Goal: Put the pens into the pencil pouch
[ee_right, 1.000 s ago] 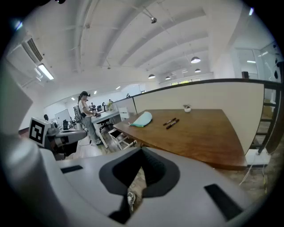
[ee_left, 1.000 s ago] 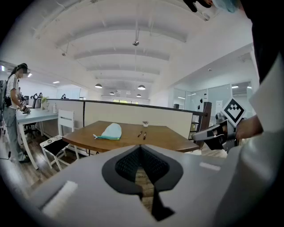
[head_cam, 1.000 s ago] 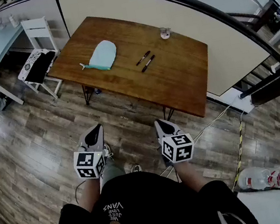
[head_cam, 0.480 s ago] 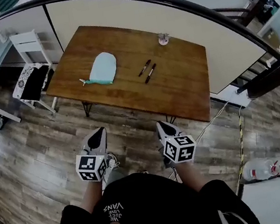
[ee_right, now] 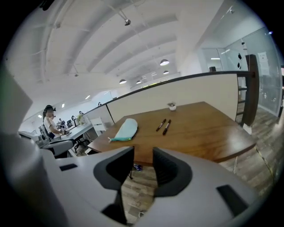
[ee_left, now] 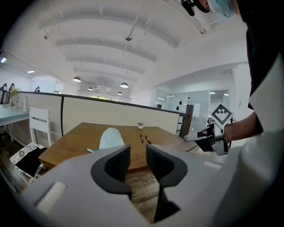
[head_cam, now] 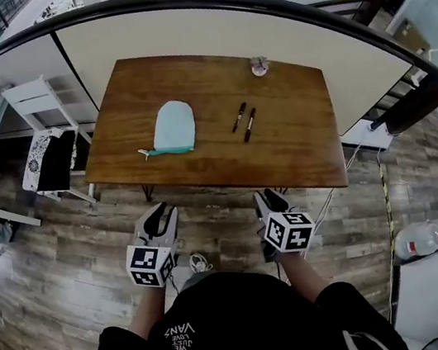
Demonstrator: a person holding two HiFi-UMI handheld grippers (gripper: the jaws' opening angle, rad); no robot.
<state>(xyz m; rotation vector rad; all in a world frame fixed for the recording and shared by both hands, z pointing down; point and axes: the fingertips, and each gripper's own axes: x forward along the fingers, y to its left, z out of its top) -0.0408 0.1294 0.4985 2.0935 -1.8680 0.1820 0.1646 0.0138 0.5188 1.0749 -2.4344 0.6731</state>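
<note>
A light blue pencil pouch lies on the wooden table, left of two dark pens that lie side by side. The pouch and the pens also show in the right gripper view, and the pouch and pens in the left gripper view. My left gripper and right gripper hang short of the table's near edge, above the floor. Both point toward the table. Their jaws are opening, with nothing between them.
A small white pot stands at the table's far edge against a curved partition. A white chair with a dark cloth stands left of the table. Wooden floor lies between me and the table.
I have moved closer to the table, which now sits squarer in the head view. Both grippers have advanced toward its near edge.
</note>
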